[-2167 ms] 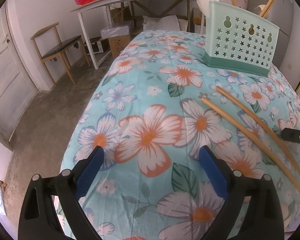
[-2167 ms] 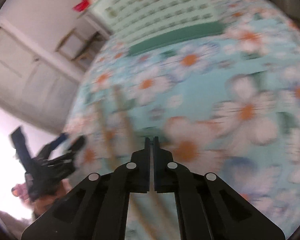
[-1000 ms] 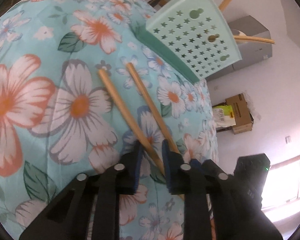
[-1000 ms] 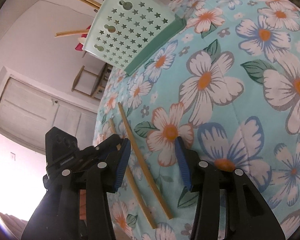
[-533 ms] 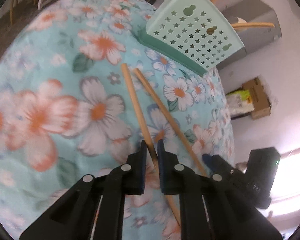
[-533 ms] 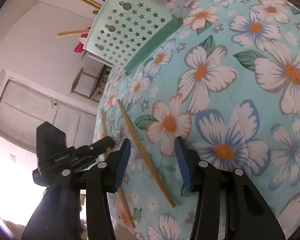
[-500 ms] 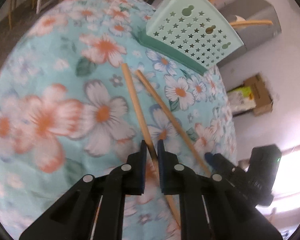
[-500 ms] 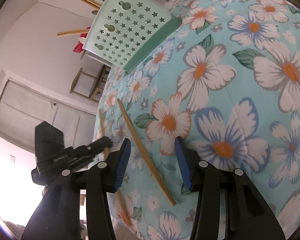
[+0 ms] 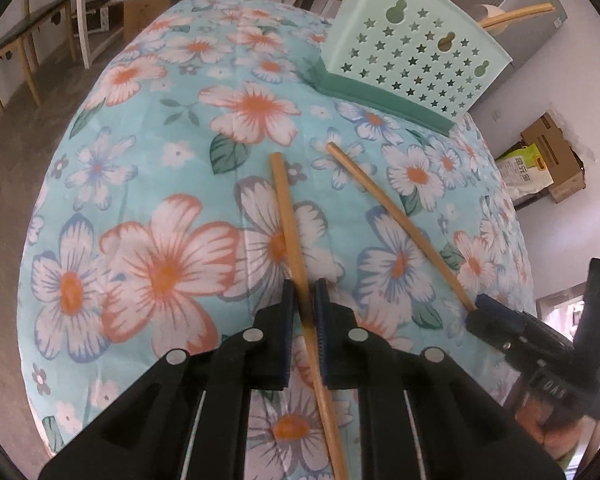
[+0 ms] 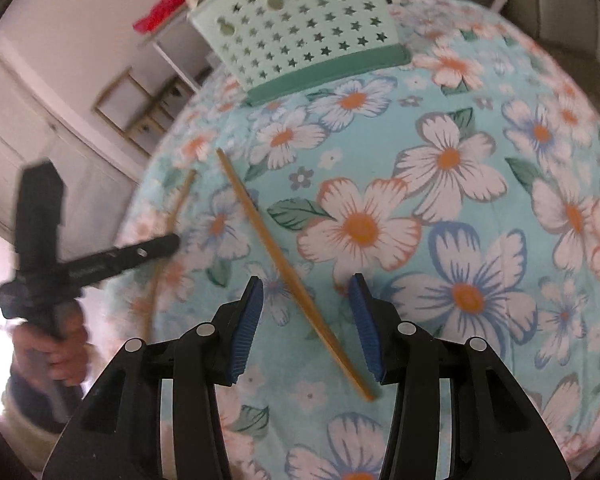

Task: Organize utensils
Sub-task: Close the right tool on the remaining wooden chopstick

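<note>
Two wooden chopsticks lie on the floral tablecloth (image 9: 160, 152). My left gripper (image 9: 302, 300) is shut on the left chopstick (image 9: 286, 208), gripping it near the middle. The right chopstick (image 9: 396, 224) lies beside it, angled away. In the right wrist view that chopstick (image 10: 268, 240) runs between the blue pads of my right gripper (image 10: 306, 312). The jaws are closing, and the pads stand clear of the stick. A mint-green star-punched holder (image 9: 412, 52) stands at the table's far side with utensils sticking out of it. The left gripper (image 10: 172, 242) shows blurred at the left.
The round table drops off to the floor on every side. A wooden chair (image 9: 16, 40) and a white table leg (image 9: 82, 12) stand to the far left. Cardboard boxes (image 9: 556, 160) sit to the right. A hand (image 10: 48, 344) holds the left gripper's handle.
The left gripper shut on the left chopstick and swung its far end away from the other. The right gripper moved over the second chopstick, which now lies between its narrowing jaws.
</note>
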